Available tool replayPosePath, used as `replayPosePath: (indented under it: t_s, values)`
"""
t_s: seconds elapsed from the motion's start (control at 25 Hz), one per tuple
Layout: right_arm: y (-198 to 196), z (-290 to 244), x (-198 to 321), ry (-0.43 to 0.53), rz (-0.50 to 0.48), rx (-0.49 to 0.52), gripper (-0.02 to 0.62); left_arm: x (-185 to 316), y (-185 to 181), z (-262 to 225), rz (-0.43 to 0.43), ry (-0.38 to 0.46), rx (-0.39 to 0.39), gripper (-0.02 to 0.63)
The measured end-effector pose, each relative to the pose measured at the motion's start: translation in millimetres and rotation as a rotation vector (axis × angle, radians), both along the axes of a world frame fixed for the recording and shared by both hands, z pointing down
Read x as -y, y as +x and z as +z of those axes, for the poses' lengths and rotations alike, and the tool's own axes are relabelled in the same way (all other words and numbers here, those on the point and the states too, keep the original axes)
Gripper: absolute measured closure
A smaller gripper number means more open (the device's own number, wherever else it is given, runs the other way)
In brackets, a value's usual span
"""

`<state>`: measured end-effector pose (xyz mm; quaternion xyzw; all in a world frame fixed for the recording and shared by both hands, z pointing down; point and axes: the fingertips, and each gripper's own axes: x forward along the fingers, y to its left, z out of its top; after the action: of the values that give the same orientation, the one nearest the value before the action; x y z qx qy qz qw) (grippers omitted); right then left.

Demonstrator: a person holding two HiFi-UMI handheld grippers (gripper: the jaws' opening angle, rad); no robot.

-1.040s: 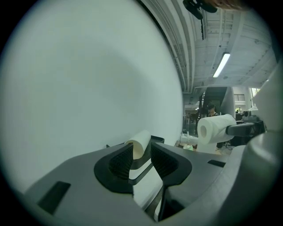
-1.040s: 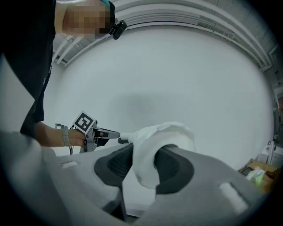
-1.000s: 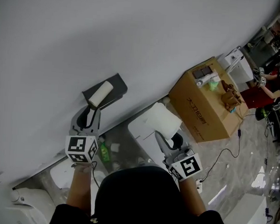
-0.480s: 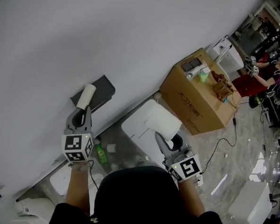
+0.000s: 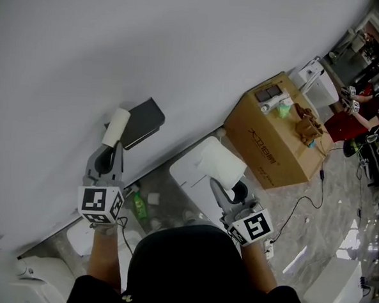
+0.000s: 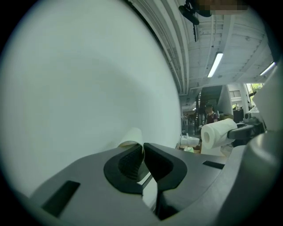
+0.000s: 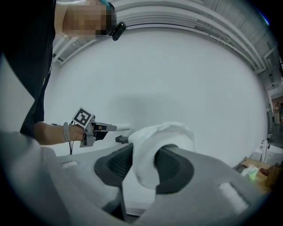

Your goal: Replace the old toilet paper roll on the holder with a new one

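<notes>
The left gripper [image 5: 117, 145] is pointing at the white wall [image 5: 183, 51]. Its fingers [image 6: 126, 163] have just been closing, and now they are pinching the rim of the old toilet paper roll [image 5: 116, 127], which is thin. This roll is sitting at 9 o'clock of the black holder [image 5: 145, 120], touching it. The right gripper [image 7: 143, 159] is holding the new toilet paper roll [image 5: 222, 161] at 3 o'clock of the old one, well apart. Its fingers [image 7: 172, 165] are squeezing the soft paper. A cardboard box [image 5: 273, 146] is standing at 2 o'clock of the new roll.
</notes>
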<state>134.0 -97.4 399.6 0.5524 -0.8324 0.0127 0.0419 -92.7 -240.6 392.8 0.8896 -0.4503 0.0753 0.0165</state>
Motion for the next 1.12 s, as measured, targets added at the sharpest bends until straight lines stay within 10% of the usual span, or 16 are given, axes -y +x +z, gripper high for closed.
replayPosePath:
  t_s: [1.12]
  values:
    - [-163,16,38,-0.034,-0.578,0.022,0.454,-130,-125,62,-0.356,-0.164,0.035,0.577]
